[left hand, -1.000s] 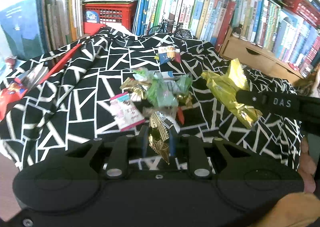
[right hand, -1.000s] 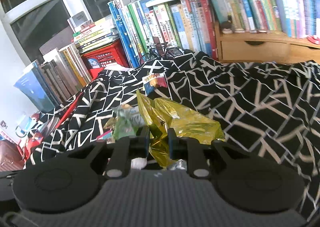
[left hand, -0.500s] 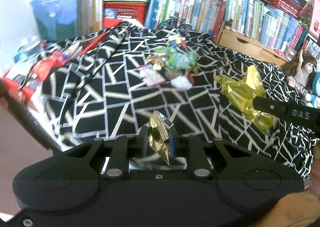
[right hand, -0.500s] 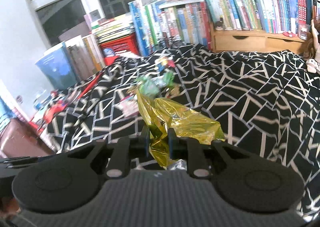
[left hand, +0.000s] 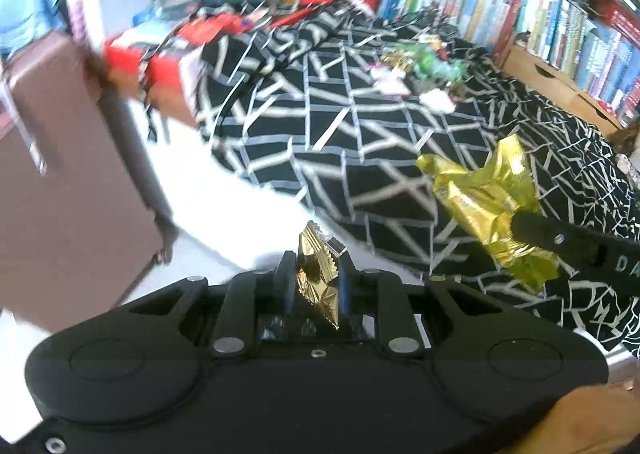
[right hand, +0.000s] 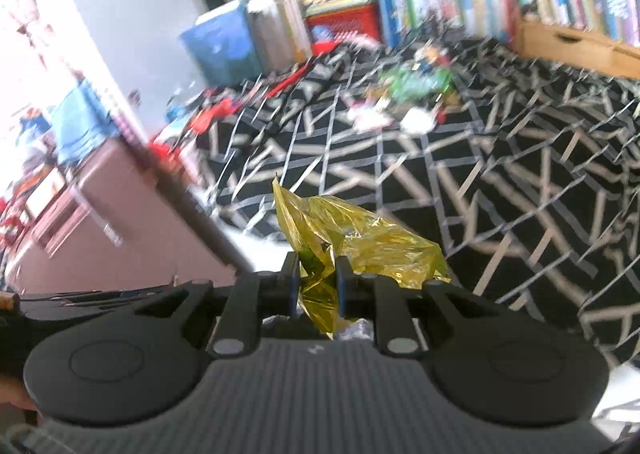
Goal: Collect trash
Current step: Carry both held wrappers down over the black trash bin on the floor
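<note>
Both hand-held grippers have pulled back from the litter since a moment ago, so the pile now lies far off and the bed's near edge and the pale floor have come into sight. Clamped together on a small gold foil wrapper (left hand: 318, 280), the left hand-held gripper (left hand: 317, 286) holds it upright; the foil is creased, mirror-bright, with a saw-toothed seal along its top. Off to its right, the right hand-held gripper (right hand: 317, 284) is pinched shut on a crumpled yellow cellophane bag (right hand: 352, 246), thin, glossy and puffed out in wrinkled folds; from the left wrist view the same bag (left hand: 486, 202) hangs above the bedspread near the bed's right side. Spread over the bed is a black bedspread (left hand: 360, 158) with angular white lines. Towards its far edge lies the remaining trash pile (left hand: 420, 70), green, pink and white scraps, blurred. Beside the bed's left edge stands a smooth brown suitcase (left hand: 68, 182). Books (left hand: 540, 18) line the shelves behind.
</note>
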A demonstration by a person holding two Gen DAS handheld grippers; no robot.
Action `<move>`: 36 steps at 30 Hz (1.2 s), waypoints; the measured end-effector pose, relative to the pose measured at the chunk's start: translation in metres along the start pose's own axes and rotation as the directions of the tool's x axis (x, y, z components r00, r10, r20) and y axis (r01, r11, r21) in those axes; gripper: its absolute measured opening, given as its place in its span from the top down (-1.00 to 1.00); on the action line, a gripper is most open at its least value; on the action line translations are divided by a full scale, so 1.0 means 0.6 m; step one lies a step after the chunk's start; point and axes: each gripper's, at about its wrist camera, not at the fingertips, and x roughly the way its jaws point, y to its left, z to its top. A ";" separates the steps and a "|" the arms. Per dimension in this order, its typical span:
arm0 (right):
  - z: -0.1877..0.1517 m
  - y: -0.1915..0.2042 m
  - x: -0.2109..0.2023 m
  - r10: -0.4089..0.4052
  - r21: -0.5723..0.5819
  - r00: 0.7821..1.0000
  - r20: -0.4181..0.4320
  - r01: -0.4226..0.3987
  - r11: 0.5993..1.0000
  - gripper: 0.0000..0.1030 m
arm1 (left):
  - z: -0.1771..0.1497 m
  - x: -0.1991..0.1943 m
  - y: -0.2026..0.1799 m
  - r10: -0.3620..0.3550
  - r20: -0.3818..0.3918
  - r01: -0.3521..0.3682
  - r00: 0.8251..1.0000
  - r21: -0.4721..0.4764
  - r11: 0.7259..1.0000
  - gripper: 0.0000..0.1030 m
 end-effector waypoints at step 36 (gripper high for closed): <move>-0.293 -0.038 0.466 0.101 0.151 0.920 -0.379 -0.047 0.987 -0.19 | -0.269 0.471 0.188 0.078 -0.218 -0.087 0.973 -0.034 0.996 -0.06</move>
